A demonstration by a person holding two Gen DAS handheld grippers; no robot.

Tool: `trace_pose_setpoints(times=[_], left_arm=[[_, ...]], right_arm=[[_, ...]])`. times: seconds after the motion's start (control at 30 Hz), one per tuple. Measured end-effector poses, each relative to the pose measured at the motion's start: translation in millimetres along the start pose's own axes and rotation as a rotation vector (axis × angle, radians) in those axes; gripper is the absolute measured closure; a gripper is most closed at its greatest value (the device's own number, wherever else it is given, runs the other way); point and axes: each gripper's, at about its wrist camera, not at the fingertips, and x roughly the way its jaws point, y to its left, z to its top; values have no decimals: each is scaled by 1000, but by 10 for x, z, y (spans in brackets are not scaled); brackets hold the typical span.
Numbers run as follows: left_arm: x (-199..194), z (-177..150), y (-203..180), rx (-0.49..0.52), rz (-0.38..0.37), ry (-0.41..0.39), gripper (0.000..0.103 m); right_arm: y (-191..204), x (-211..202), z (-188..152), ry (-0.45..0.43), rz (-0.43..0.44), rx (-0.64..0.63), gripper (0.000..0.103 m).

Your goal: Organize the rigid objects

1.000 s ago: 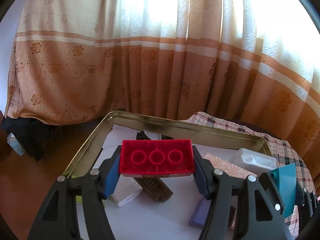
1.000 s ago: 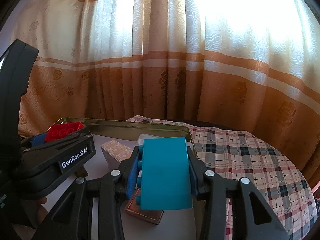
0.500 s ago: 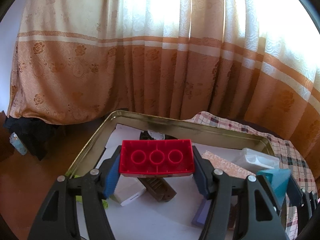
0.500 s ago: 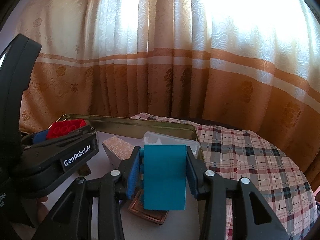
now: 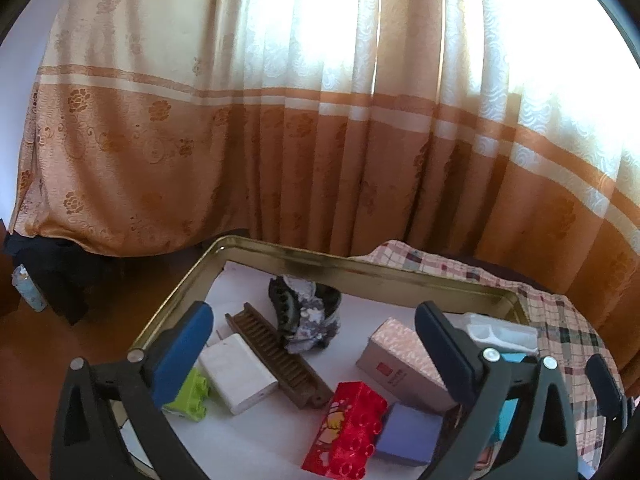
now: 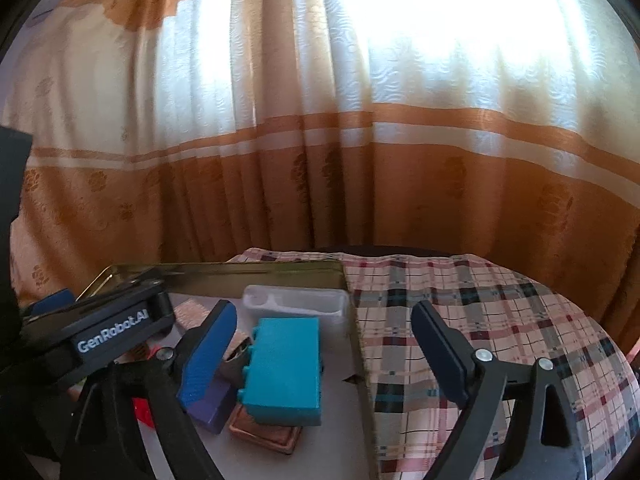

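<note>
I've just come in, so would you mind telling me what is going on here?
A person is sorting small items into a metal tray with tongs in each hand. Both tongs have just been opening and hold nothing: the left tongs have let go of the red brick, which lies in the tray, and the right tongs have dropped the teal brick onto a copper box near the tray's right wall.

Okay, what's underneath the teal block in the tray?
The teal block rests on a flat copper-brown box, only whose near edge shows; the rest is covered. A purple box lies beside it, in the gold tray.
</note>
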Motion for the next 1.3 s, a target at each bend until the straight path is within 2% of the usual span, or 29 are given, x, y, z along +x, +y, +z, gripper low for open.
trace_pose_setpoints(times=[0.23,0.4,0.63,0.77,0.97,1.3], left_arm=[[-17,-1,-14,-5,16,-27,1],[-100,-2,-1,-22,0,-84,1],[-119,-56,-187,58,-34,-87,1],[-138,-77,-272,101,-25,-100,1],[-151,-74,-244,80,-48,-99,1],[-188,-104,-240,94,-40,-113,1]], right_arm=[[-9,-15,4,-11,-22,1,12],[-108,-60,24,-47,-66,32,11],[-313,-172,66,-123,-132,105,6],[-392,-179,77,-126,-143,134,6],[-385,-229,77,-155,-145,123,6],[-380,-296,62,-200,-140,121,6]])
